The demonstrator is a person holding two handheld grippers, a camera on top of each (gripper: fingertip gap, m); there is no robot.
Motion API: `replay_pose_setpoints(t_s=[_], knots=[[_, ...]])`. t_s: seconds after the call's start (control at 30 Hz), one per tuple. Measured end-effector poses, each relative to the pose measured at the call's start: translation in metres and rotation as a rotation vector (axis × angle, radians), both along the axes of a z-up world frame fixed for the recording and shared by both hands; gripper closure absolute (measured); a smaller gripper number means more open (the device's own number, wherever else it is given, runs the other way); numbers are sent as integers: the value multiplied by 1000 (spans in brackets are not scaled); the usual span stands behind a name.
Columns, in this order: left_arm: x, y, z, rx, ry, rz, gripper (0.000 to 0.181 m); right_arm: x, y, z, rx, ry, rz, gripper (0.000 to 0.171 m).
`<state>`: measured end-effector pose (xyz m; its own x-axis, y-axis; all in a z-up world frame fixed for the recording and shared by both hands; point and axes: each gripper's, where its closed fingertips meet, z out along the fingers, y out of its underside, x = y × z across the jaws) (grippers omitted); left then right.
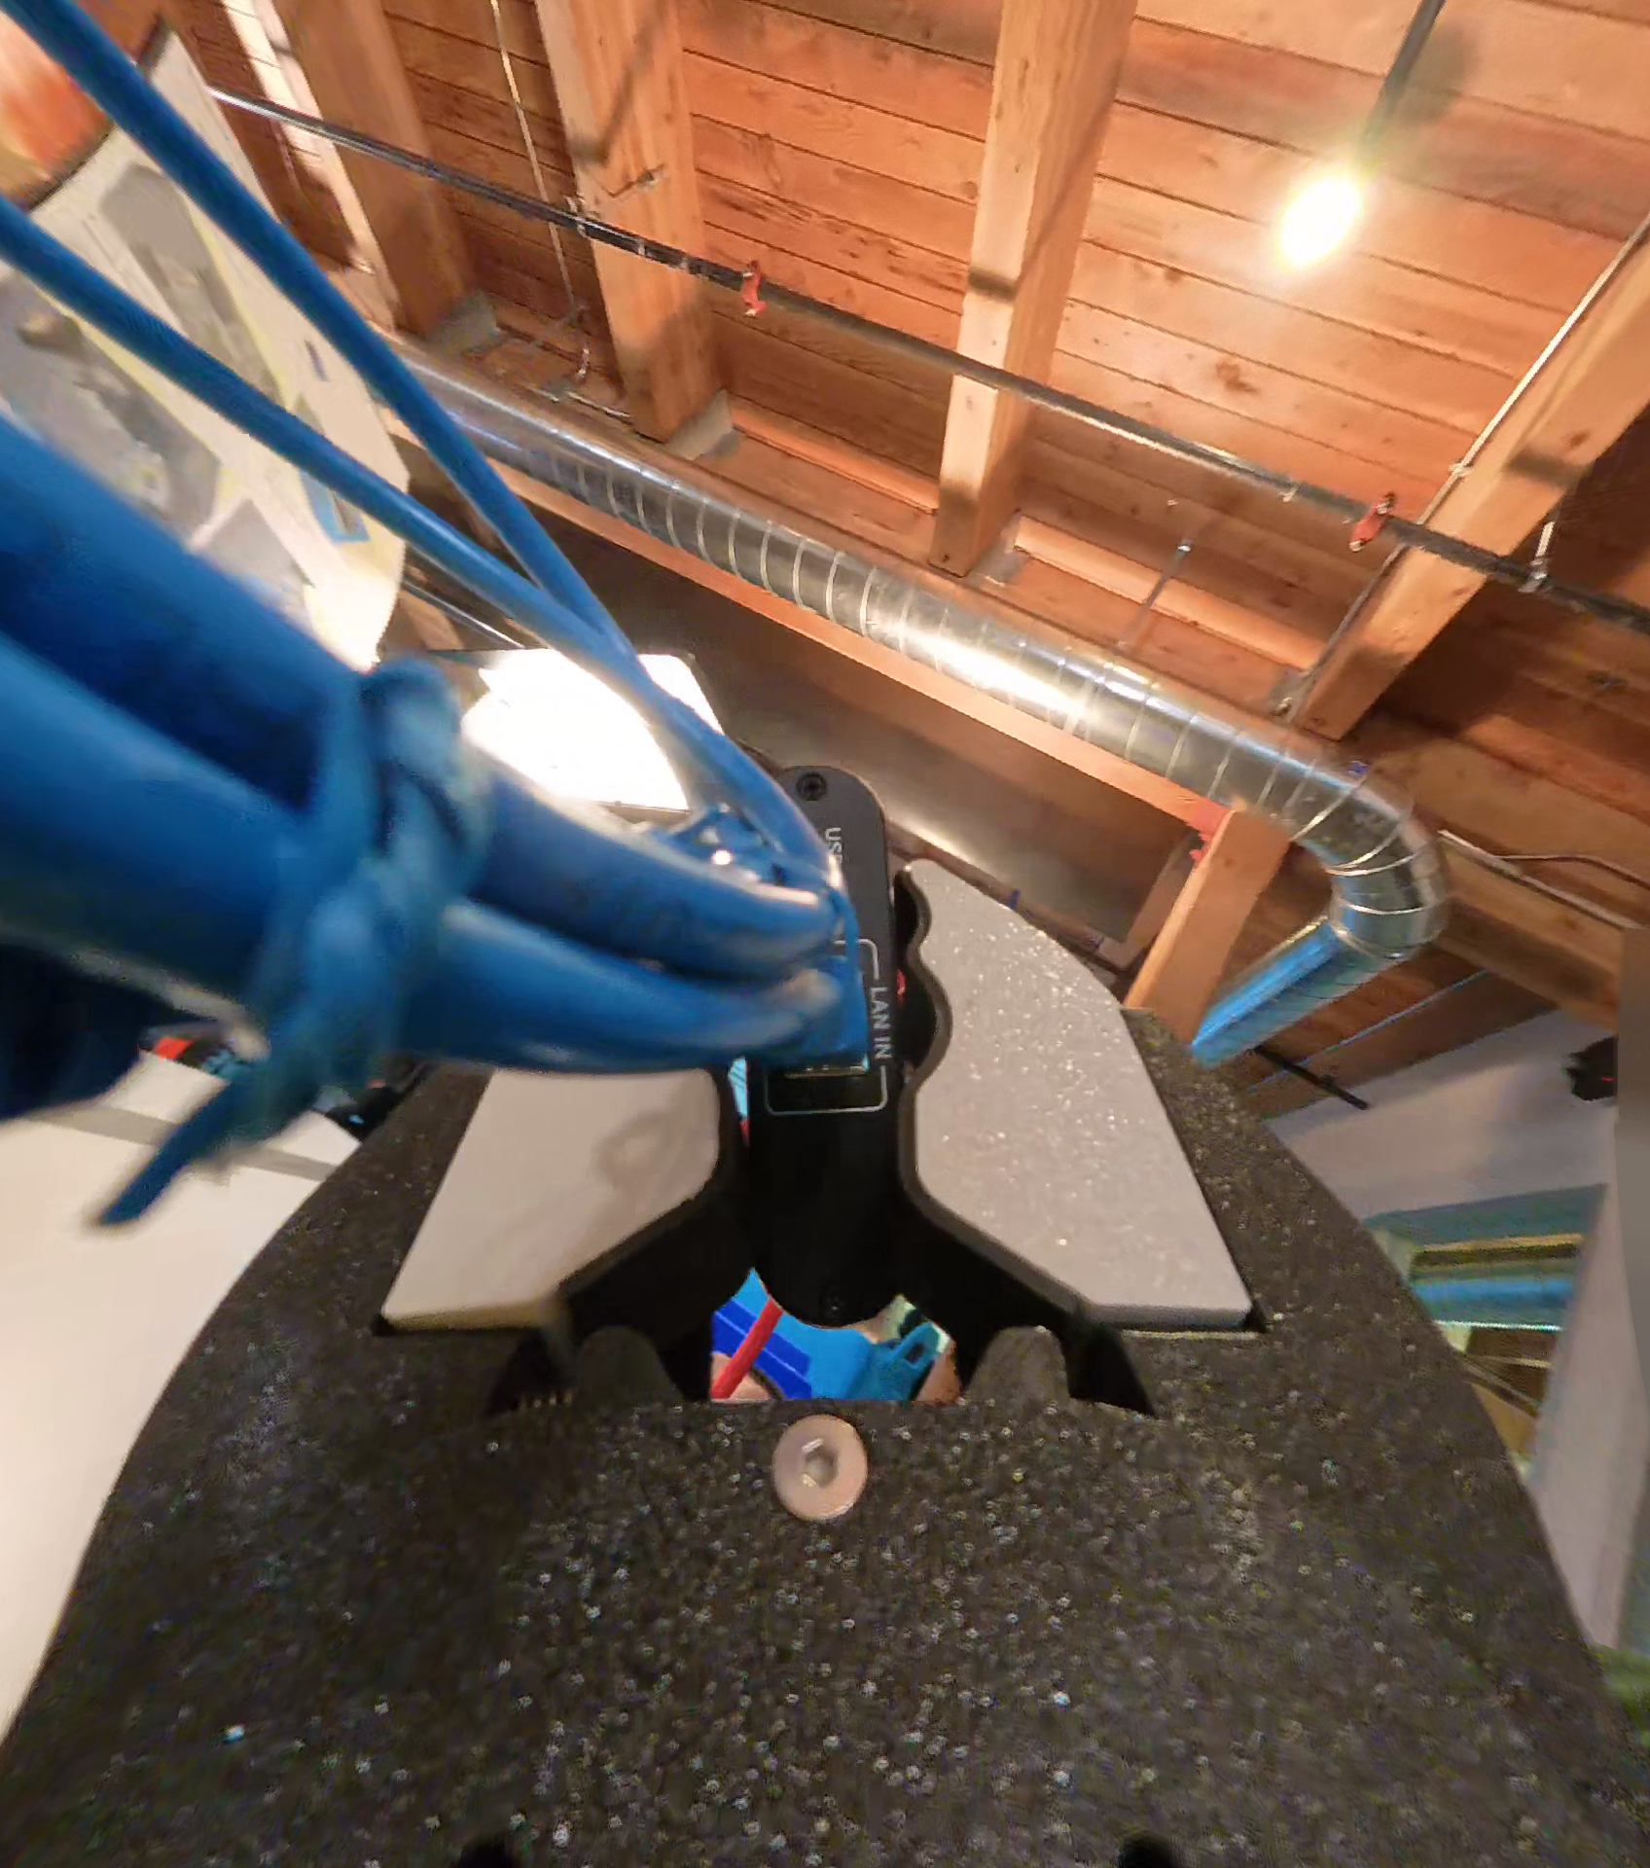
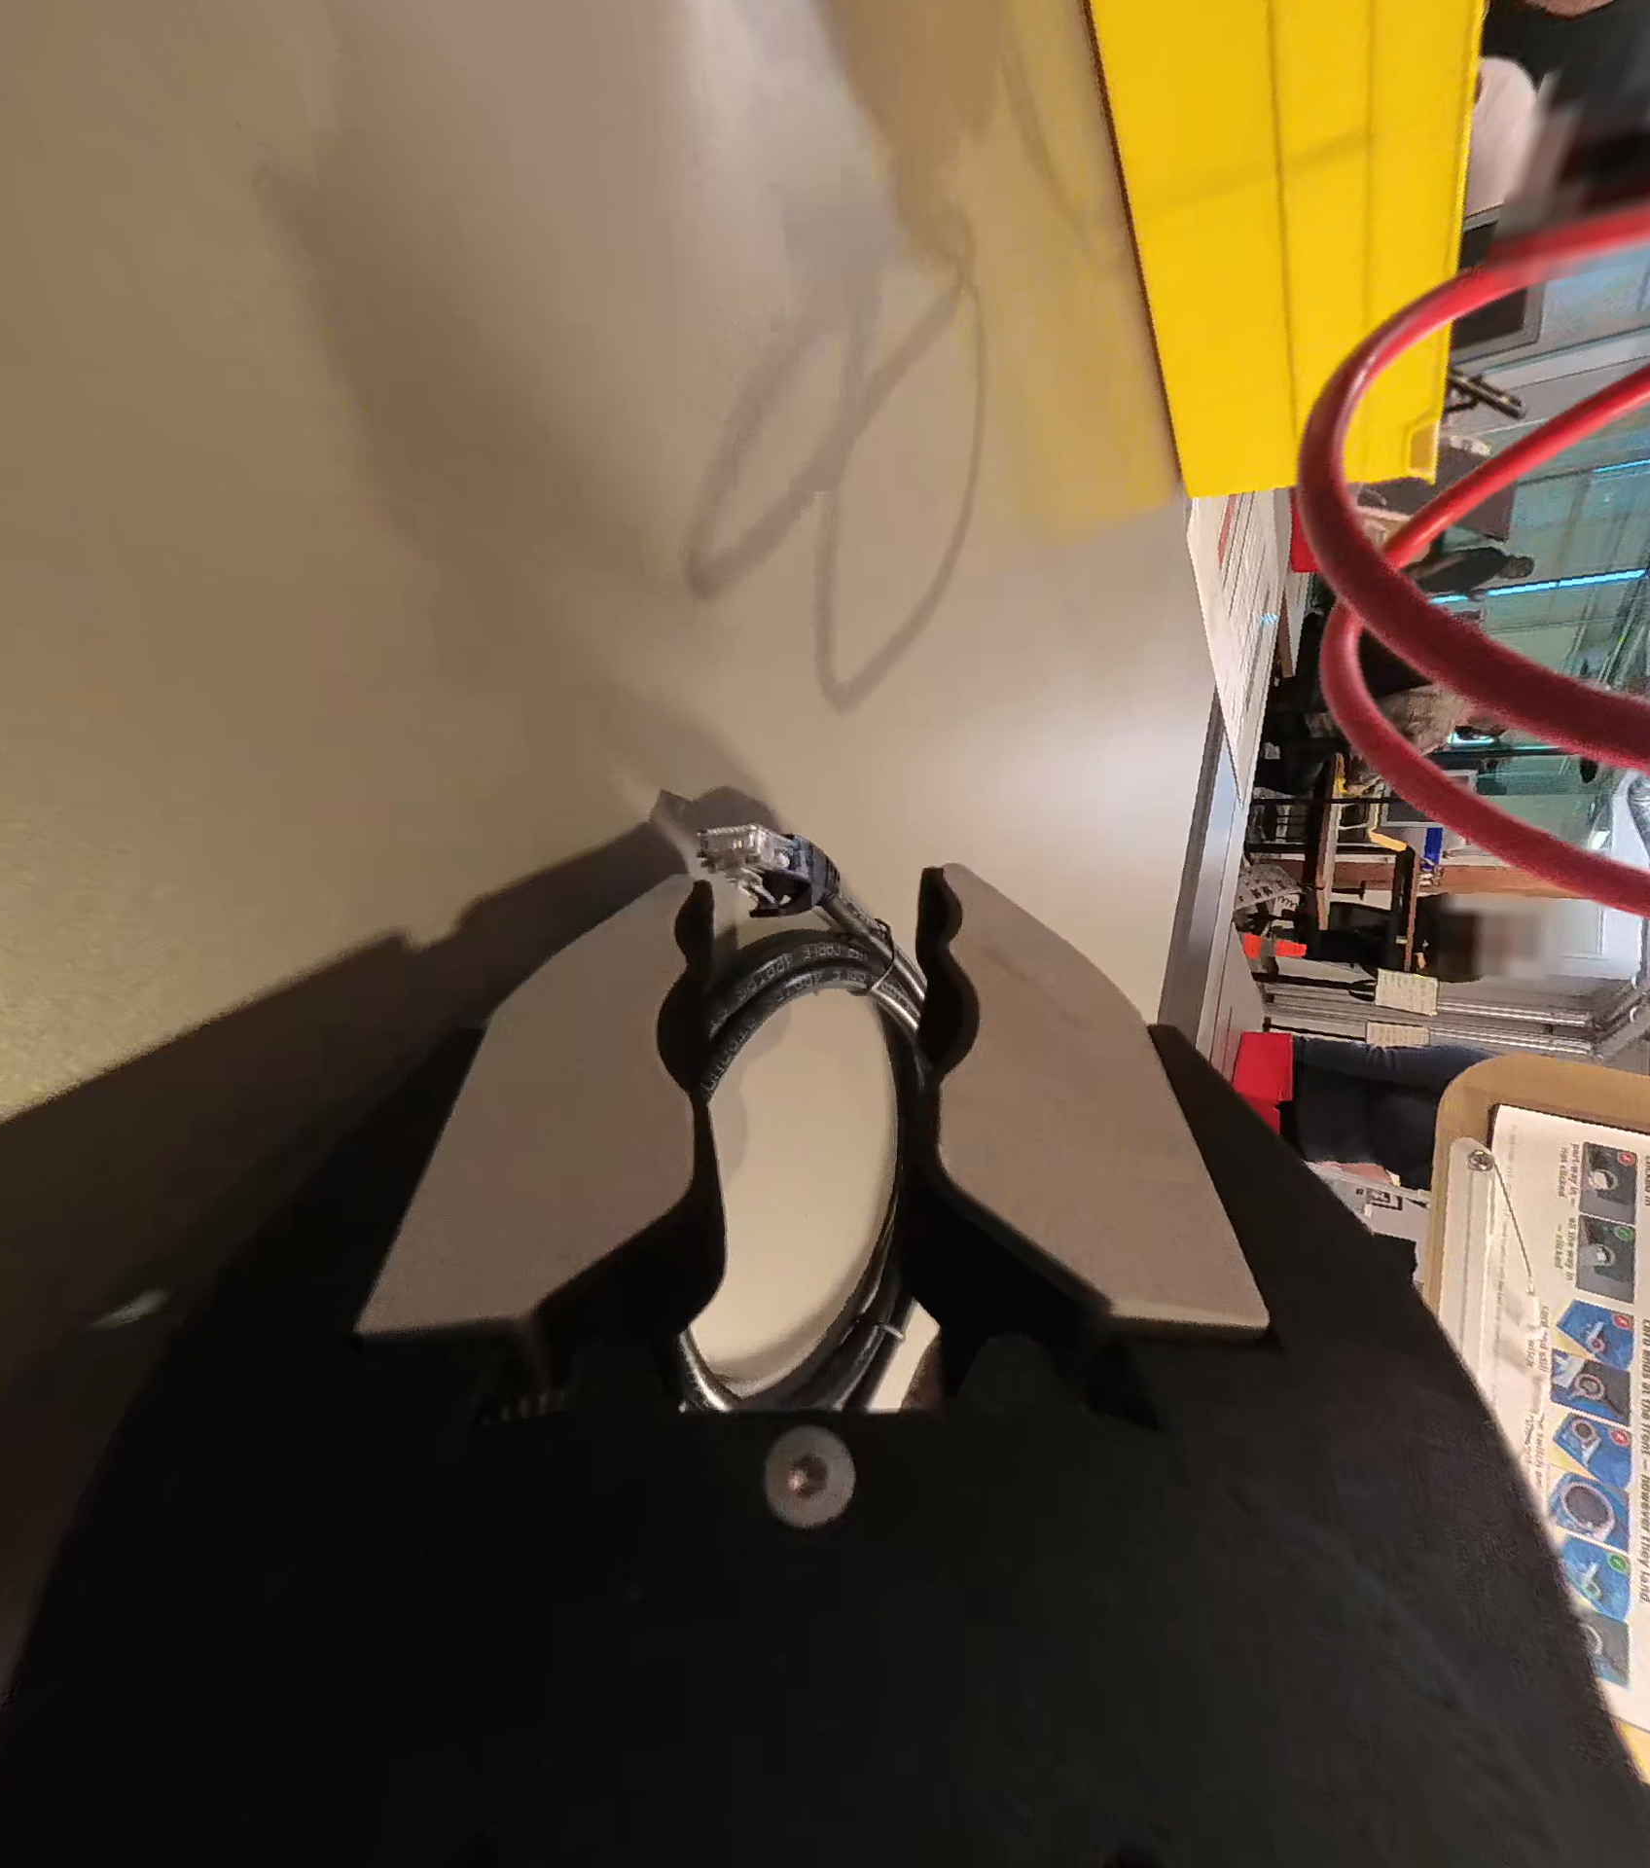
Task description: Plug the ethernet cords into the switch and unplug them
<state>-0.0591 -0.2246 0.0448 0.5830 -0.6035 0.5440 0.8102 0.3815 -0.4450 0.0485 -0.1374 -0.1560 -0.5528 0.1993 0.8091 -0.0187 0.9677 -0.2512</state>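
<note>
Your left gripper [image 1: 826, 1071] clamps the switch [image 1: 836, 1011] (blue cords [image 1: 599, 910] plugged at 9 o'clock), your right gripper [image 2: 811, 1011] grips the black cord [image 2: 801, 975]; next, line its plug [image 2: 735, 847] to a free port.

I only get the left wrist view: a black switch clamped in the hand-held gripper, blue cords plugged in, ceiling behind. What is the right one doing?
Observer: The right hand-held gripper has a coiled black cord between its fingers.
Operator: Is that cord's end plugged into anything?
Observer: No, its clear plug sticks out free past the fingertips, over the pale table.
Operator: Any other cords on that side?
Observer: A red cord loops through the upper right of that view.
</note>
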Motion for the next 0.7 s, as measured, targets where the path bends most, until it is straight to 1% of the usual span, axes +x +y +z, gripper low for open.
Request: replay_pose_setpoints(t_s=[0.23, 0.43, 0.57, 0.7], knots=[[0, 4, -4, -54, 22, 37, 154, -1, -4, 1, 3, 14, 6, 134], [0, 6, -5, -80, 41, 55, 154, -1, -2, -1, 23, 22, 4, 145], [1, 8, -6, -95, 56, 68, 154, 0, -5, 4, 24, 46, 16, 158], [3, 9, -6, -116, 80, 85, 154, 1, -10, 10, 10, 69, 33, 159]])
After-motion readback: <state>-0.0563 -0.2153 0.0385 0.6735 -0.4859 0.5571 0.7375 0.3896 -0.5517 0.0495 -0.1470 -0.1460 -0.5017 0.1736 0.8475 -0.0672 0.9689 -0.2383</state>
